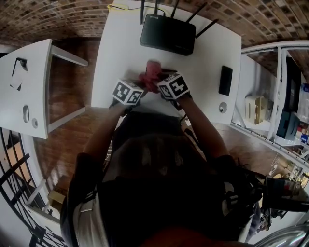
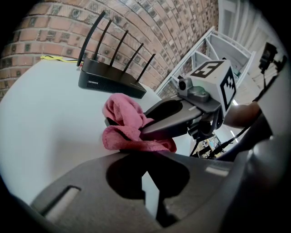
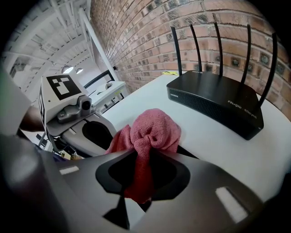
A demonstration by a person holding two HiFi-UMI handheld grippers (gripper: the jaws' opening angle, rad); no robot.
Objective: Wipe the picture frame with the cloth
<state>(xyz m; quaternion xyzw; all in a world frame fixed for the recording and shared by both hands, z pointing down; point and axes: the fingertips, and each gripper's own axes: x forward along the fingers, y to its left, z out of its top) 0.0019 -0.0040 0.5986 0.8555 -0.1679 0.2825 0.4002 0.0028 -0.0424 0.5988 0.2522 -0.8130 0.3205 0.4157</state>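
Note:
A pink cloth (image 1: 152, 72) is bunched on the white table (image 1: 116, 53) near its front edge. My right gripper (image 3: 144, 160) is shut on it, and a fold hangs down between the jaws. Thin dark edges of the picture frame (image 3: 187, 151) stick out from under the cloth (image 2: 122, 123), so most of the frame (image 2: 107, 122) is hidden. My left gripper (image 2: 148, 159) has its jaws together right behind the cloth. Whether it pinches the frame's edge I cannot tell. In the head view the left gripper (image 1: 141, 86) and right gripper (image 1: 158, 83) meet at the cloth.
A black router (image 1: 167, 34) with several antennas stands at the table's back. A black phone (image 1: 225, 80) and a small round object (image 1: 222, 107) lie at the right. A yellow cable (image 1: 118, 6) is at the far edge. A white side table (image 1: 24, 87) stands left, white shelving (image 1: 260, 108) right.

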